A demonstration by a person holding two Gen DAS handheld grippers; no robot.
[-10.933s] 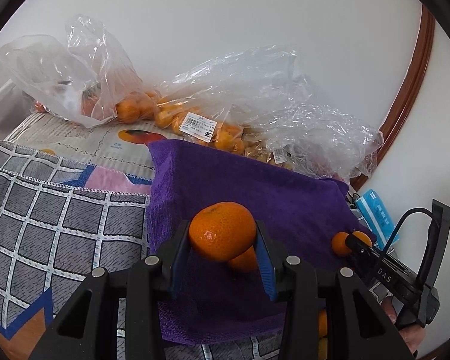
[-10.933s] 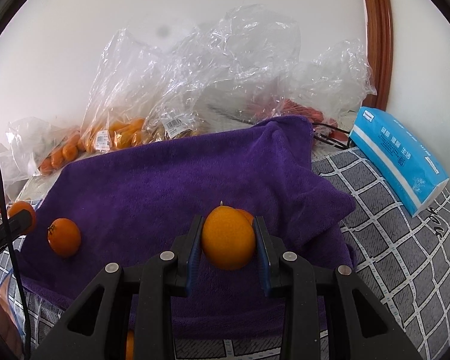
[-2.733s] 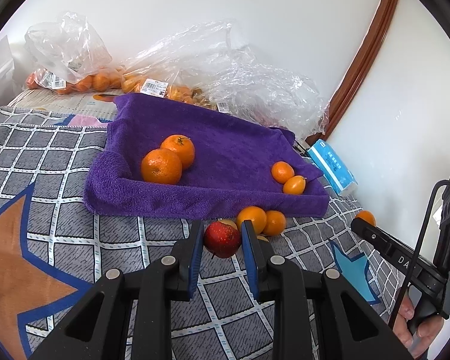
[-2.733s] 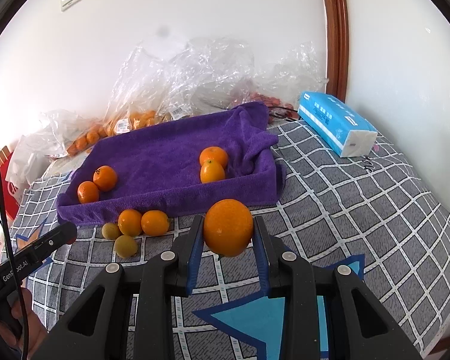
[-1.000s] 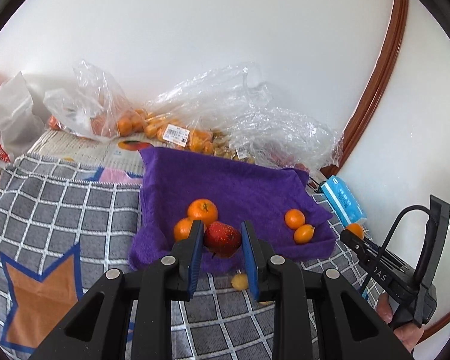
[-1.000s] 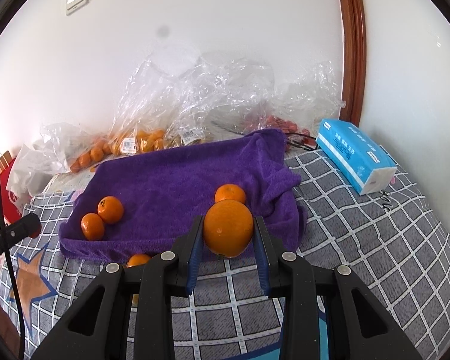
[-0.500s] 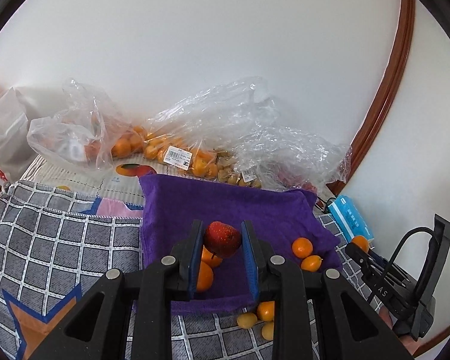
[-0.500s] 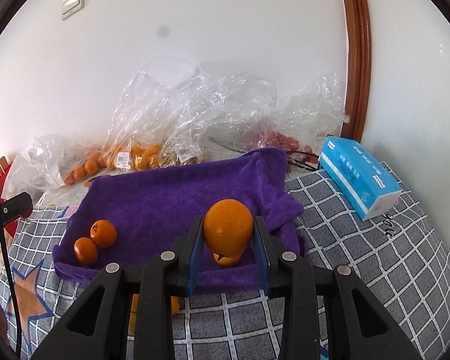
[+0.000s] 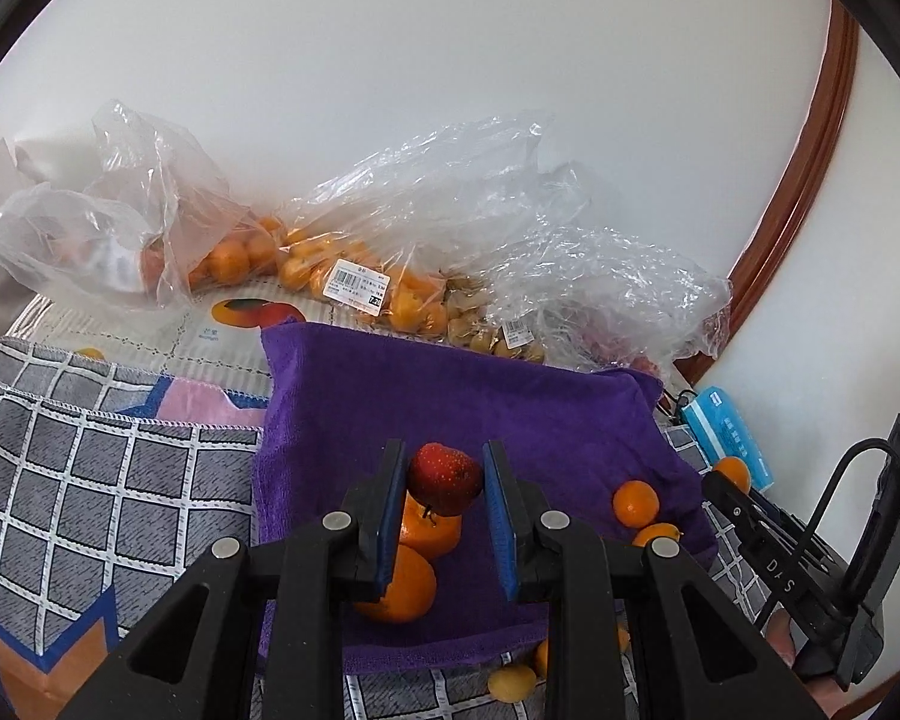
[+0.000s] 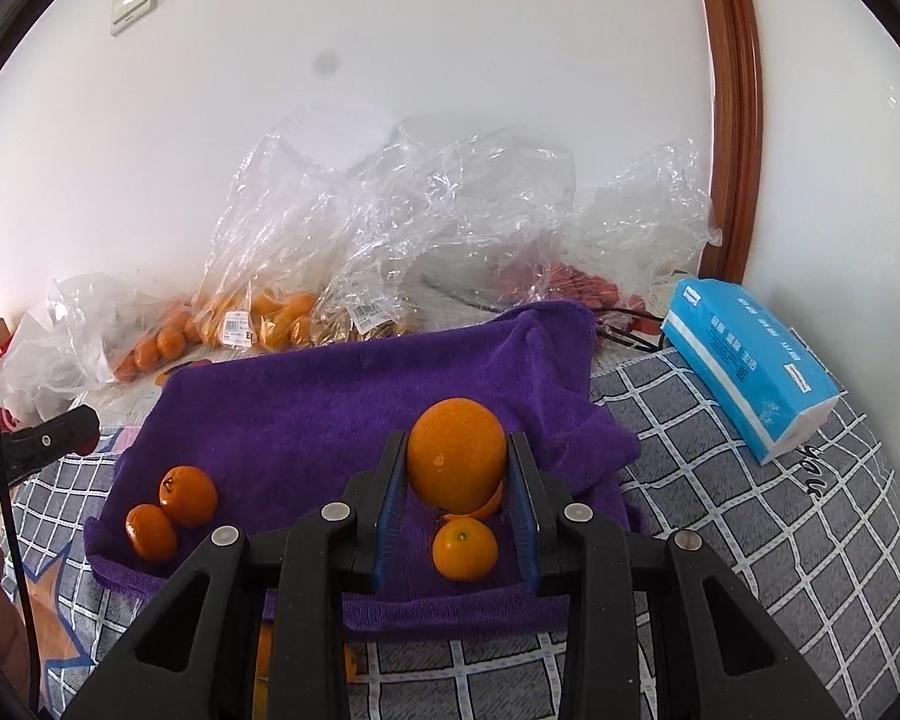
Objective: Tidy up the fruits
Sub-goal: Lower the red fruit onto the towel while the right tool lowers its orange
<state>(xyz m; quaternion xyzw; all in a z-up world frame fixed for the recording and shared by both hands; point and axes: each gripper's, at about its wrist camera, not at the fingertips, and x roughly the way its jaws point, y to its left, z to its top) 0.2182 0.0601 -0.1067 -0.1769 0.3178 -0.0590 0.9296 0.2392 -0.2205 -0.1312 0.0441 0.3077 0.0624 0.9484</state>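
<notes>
My left gripper (image 9: 444, 483) is shut on a small red apple (image 9: 445, 477) and holds it above the near left part of the purple towel (image 9: 450, 402), over two tangerines (image 9: 399, 585). My right gripper (image 10: 457, 468) is shut on a large orange (image 10: 456, 453) above the towel's (image 10: 330, 408) near right part, over a small orange (image 10: 464, 552) and another partly hidden one. Two tangerines (image 10: 177, 510) lie at the towel's left. In the left wrist view two small oranges (image 9: 636, 504) lie at the towel's right.
Clear plastic bags of oranges and other fruit (image 9: 354, 264) lie along the white wall behind the towel. A blue tissue pack (image 10: 750, 372) lies to the right on the grey checked cloth (image 10: 780, 540). Loose small fruits (image 9: 510, 681) sit in front of the towel.
Both grippers have moved forward and lower toward the towel, still holding the apple and the orange. The towel and bags look larger and closer.
</notes>
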